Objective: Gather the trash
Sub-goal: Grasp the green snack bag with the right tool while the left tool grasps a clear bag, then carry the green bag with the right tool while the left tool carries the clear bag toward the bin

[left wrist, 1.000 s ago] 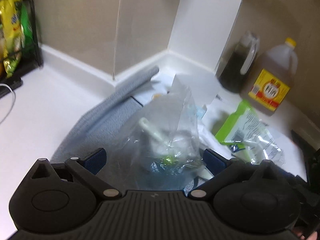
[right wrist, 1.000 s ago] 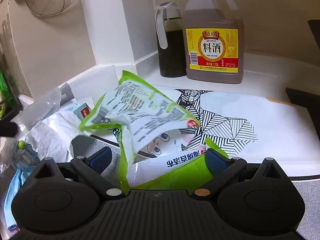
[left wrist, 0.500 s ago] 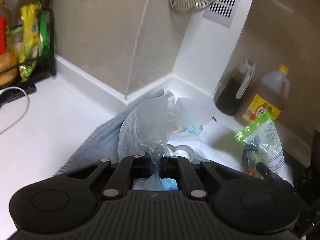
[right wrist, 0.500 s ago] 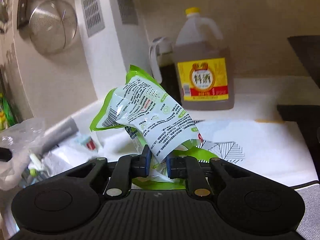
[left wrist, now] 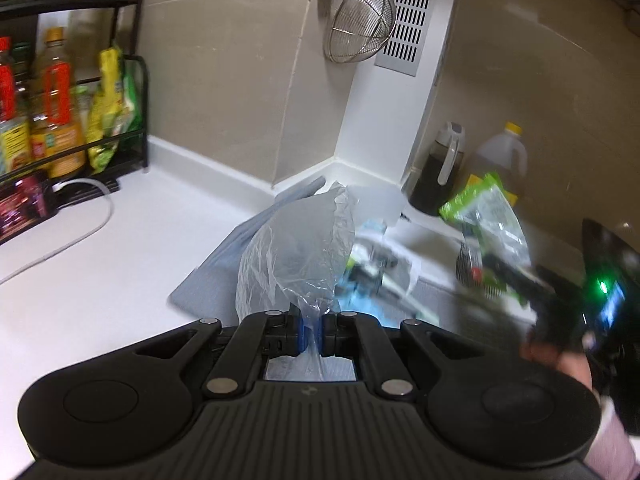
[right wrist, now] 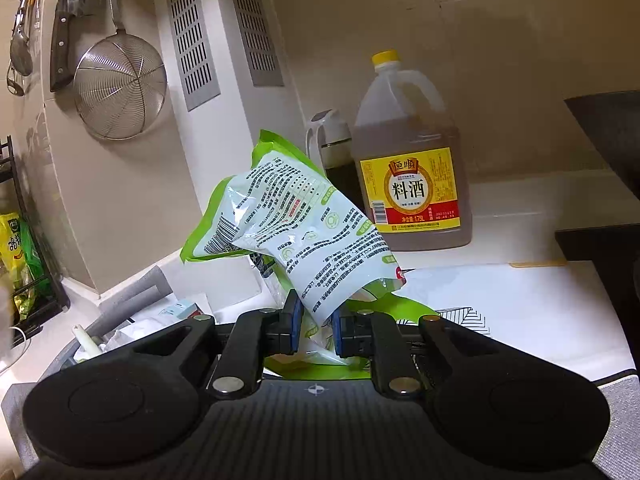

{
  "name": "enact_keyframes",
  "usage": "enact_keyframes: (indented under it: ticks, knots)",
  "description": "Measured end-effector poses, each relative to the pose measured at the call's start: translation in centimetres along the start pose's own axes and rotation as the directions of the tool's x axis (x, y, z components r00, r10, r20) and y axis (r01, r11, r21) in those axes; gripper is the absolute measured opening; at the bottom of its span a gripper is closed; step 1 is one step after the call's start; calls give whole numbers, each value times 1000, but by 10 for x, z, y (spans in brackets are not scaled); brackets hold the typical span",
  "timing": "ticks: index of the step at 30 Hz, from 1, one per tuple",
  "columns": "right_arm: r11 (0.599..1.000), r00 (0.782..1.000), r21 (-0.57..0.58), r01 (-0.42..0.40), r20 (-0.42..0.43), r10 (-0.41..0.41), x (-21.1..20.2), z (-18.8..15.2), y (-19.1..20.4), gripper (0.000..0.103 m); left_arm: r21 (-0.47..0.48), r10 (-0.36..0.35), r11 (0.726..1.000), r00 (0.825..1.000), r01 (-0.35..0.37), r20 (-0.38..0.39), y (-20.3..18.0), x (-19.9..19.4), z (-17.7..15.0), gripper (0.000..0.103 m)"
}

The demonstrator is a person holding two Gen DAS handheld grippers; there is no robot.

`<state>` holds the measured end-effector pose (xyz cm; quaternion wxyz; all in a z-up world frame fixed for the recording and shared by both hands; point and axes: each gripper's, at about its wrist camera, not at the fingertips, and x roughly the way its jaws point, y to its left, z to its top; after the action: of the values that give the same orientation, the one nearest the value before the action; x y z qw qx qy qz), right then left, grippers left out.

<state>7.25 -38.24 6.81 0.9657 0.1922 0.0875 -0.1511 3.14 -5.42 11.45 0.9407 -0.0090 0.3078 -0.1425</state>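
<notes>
**Both grippers loaded, drop-off comes next**

The left gripper [left wrist: 311,330] has its blue pads closed almost together on the neck of a clear plastic bag [left wrist: 296,248], which balloons up toward 12 o'clock above the jaws. The right gripper [right wrist: 314,326] is pinched on a green-and-white wrapper [right wrist: 304,236], its jaws held slightly apart by the crumpled film; the wrapper leans up toward 12 o'clock, in front of the cooking-wine jug [right wrist: 408,176] at 1 o'clock. In the left view the same wrapper [left wrist: 484,216] appears blurred at 3 o'clock.

The step in hand looks like the pickup: both pieces are gripped and appear clear of the white counter [left wrist: 120,272]. More litter [right wrist: 132,328] lies at 9 o'clock in the right view. No bin is visible, so the next move likely calls for carrying both pieces to a container without loosening either grip, since thin film slips easily.
</notes>
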Motion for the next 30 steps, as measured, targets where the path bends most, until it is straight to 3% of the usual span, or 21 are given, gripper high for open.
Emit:
enact_keyframes:
  ticks: [3, 6, 10, 14, 23, 30]
  knots:
    - [1000, 1000, -5, 2, 11, -2, -2, -1, 0, 17, -12, 5, 1000, 1000, -5, 4, 12, -28, -20, 6]
    - [998, 998, 8, 69, 12, -69, -10, -4, -3, 17, -2, 28, 1000, 1000, -28, 6, 23, -54, -37, 5]
    - [996, 996, 36, 86, 11, -87, -42, -7, -5, 17, 9, 53, 999, 998, -54, 29, 36, -83, -56, 5]
    - [999, 999, -20, 44, 33, -43, -94, -10, 8, 17, -7, 66, 998, 997, -66, 38, 44, -100, -74, 5]
    - [981, 989, -137, -139, 38, 145, -209, -19, 42, 17, 1, 73, 997, 997, -73, 39, 45, -131, -127, 6]
    - [940, 963, -213, -267, -76, 257, -269, -51, 68, 17, -23, 64, 998, 997, -64, 39, 47, -148, -157, 5]
